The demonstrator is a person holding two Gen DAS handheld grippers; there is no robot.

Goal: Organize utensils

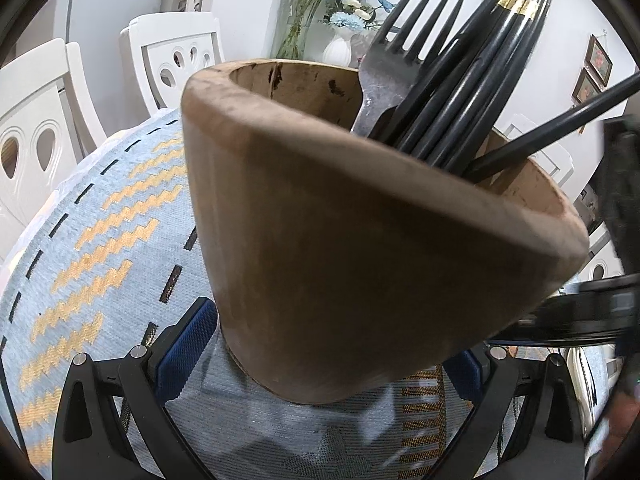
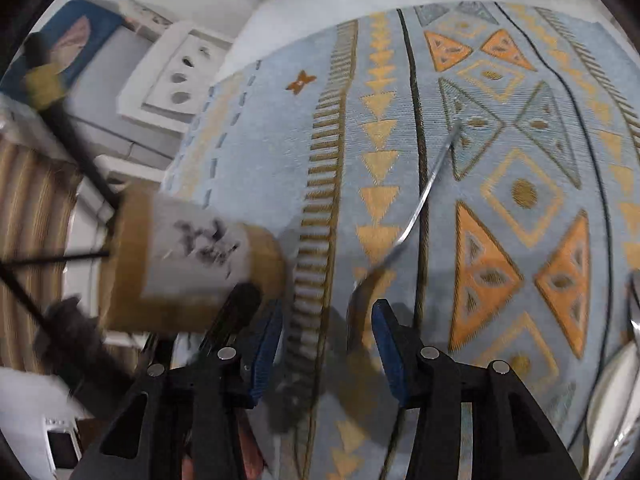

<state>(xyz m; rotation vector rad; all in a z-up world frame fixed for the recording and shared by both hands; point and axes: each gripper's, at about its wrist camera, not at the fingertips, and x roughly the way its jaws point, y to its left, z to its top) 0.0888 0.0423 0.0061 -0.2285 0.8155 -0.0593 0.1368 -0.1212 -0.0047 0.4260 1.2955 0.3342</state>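
A brown wooden holder [image 1: 360, 248] stands on the patterned tablecloth [image 1: 100, 220], and my left gripper [image 1: 326, 356] is shut on its lower sides. A black fork [image 1: 404, 36] and black chopsticks [image 1: 480, 64] with gold bands stick out of it. In the right wrist view the holder [image 2: 192, 256] shows blurred at the left, with a white panel bearing black ink marks. My right gripper [image 2: 328, 340] hangs open just above the cloth. A thin silver utensil [image 2: 428, 184] lies there, its wider, blurred end between the blue pads [image 2: 386, 344], which do not touch it.
More silver cutlery [image 2: 612, 380] lies at the right edge of the cloth. White chairs [image 1: 36, 140] stand around the table, and a white vase of flowers [image 1: 340, 48] stands beyond the holder. A blurred black shape [image 1: 616, 200] looms at the right in the left wrist view.
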